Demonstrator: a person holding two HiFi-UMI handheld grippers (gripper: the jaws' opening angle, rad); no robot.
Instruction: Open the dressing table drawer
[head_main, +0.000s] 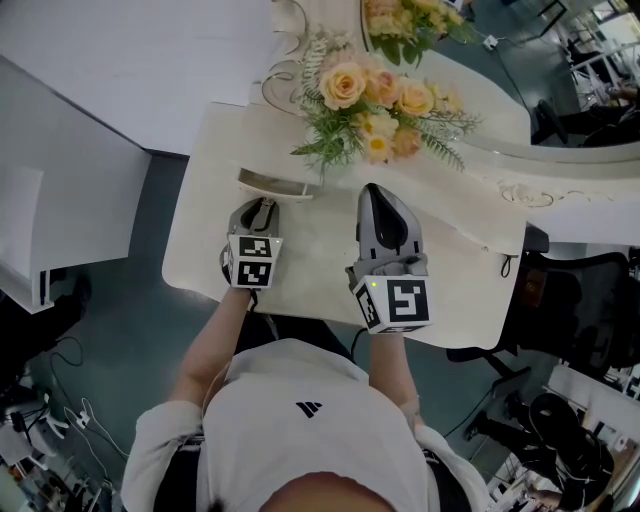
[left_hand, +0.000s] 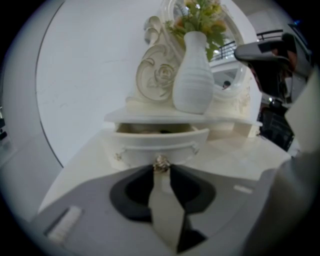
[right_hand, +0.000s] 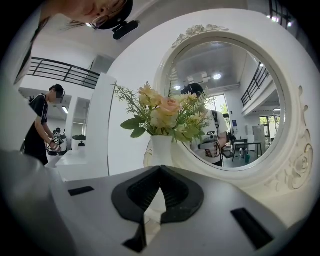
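Clamping the left gripper (head_main: 262, 206) (left_hand: 161, 169) on the small metal knob (left_hand: 161, 162) at the front of the drawer (head_main: 275, 184) (left_hand: 157, 142), with the jaws drawn narrow and their tips pinching that knob from both sides. Showing the drawer standing a little way out of its housing, with a dark gap along its top edge, under the low shelf (left_hand: 150, 116) at the far left of the dressing table (head_main: 195, 240) (left_hand: 240, 156). Carrying on that shelf a white ribbed vase (left_hand: 193, 75) (right_hand: 160, 150) with a bunch of peach and yellow flowers (head_main: 375, 100) (right_hand: 160, 112), beside the round mirror (head_main: 540, 60) (right_hand: 225, 100) in its carved cream frame. Holding the right gripper (head_main: 378, 192) (right_hand: 160, 169) over the tabletop to the right of the left one, near it yet apart, with the jaws brought together at the tips and nothing between them. Pointing that gripper toward the vase and the mirror, away from the drawer. Taking in, at the far left of the right gripper view and beyond the table, a person (right_hand: 42, 125) in dark clothes bending over a white bench.
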